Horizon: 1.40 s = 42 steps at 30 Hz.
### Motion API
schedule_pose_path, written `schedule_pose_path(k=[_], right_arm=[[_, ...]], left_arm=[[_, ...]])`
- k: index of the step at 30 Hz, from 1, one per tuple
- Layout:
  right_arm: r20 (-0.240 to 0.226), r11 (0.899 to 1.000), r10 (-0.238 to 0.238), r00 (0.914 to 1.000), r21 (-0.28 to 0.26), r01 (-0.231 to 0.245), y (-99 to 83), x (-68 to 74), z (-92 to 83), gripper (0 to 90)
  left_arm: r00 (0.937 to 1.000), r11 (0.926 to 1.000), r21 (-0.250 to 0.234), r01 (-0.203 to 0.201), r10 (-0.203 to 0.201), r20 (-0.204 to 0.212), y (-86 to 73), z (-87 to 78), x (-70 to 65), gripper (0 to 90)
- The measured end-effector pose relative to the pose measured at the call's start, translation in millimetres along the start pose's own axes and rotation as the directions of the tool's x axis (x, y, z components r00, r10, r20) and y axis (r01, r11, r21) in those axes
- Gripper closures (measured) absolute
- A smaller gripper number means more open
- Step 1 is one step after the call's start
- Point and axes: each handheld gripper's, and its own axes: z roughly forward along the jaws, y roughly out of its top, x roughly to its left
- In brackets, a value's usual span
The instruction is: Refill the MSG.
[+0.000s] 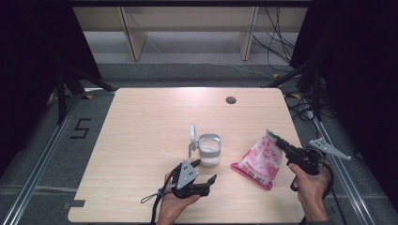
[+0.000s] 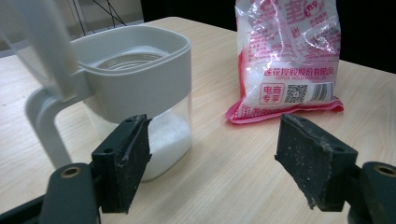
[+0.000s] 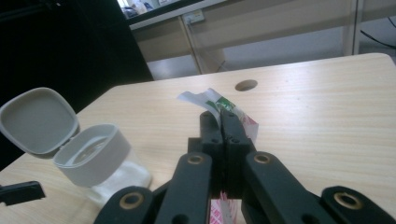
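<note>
A clear jar (image 1: pixel 209 151) with a grey collar and a flipped-up grey lid (image 1: pixel 192 135) stands mid-table, white granules at its bottom (image 2: pixel 168 140). To its right a pink and white bag (image 1: pixel 260 160) of white granules leans on the table, held up by its top edge. My right gripper (image 1: pixel 278 140) is shut on that top edge (image 3: pixel 219 108). My left gripper (image 1: pixel 206 171) is open just in front of the jar, its jaws wide apart (image 2: pixel 212 156), nothing between them. The jar (image 3: pixel 95 156) and lid (image 3: pixel 38 120) sit left in the right gripper view.
A round cable hole (image 1: pixel 230 100) lies at the table's far right. Wooden shelving legs (image 1: pixel 133 35) and loose cables (image 1: pixel 277 42) are on the floor beyond the far edge. Metal rails (image 1: pixel 42 159) run along both sides of the table.
</note>
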Motion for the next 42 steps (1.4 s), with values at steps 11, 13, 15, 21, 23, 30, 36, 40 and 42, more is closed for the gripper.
schedule_pose_path(k=[11, 13, 15, 21, 23, 30, 36, 40, 42], right_arm=[[0.041, 0.999, 0.043, 0.9982, 0.019, -0.044, -4.4, -6.9, -0.2, 90.0], [0.055, 1.0, -0.007, 0.9985, 0.019, 0.006, -5.0, -11.9, 0.6, 90.0], [0.054, 1.0, -0.008, 0.9985, 0.014, 0.008, -6.5, -15.2, 1.4, 90.0], [0.103, 0.999, 0.005, 0.9947, 0.039, -0.009, -10.5, -20.7, 3.3, 90.0], [0.121, 0.999, -0.013, 0.9926, 0.048, 0.007, -11.2, -24.2, 2.7, 90.0], [0.144, 0.998, -0.019, 0.9894, 0.067, 0.01, -16.8, -32.6, 1.4, 89.8], [0.153, 0.997, -0.028, 0.9878, 0.079, 0.016, -19.7, -34.0, 1.8, 87.9], [0.163, 0.996, -0.031, 0.9861, 0.085, 0.017, -21.5, -33.6, 0.2, 83.5], [0.172, 0.996, -0.023, 0.9848, 0.09, 0.008, -23.5, -34.1, -0.5, 81.0]], left_arm=[[0.9997, 0.9999, 0.005, -0.013, 0.014, -0.02, -0.5, -6.5, 12.6, 24.9], [0.9995, 0.9998, -0.002, 0.019, -0.019, -0.026, -1.4, -8.1, 13.5, 24.7], [0.9995, 0.9999, -0.003, 0.017, -0.017, -0.028, -2.4, -10.1, 16.2, 24.1], [0.9984, 0.9998, -0.004, 0.021, -0.021, -0.052, -0.8, -15.7, 25.7, 24.1], [0.9984, 0.9999, -0.003, 0.012, -0.012, -0.055, 0.9, -16.6, 28.2, 24.1], [0.9973, 0.9989, -0.009, 0.046, -0.047, -0.056, 2.6, -17.4, 33.6, 24.9], [0.9958, 0.9982, 0.0, 0.06, -0.06, -0.07, 3.7, -20.1, 40.0, 25.9], [0.9948, 0.9978, -0.002, 0.067, -0.067, -0.077, 6.7, -21.7, 45.1, 27.0], [0.994, 0.9976, -0.001, 0.07, -0.07, -0.085, 8.2, -21.5, 46.6, 27.3]])
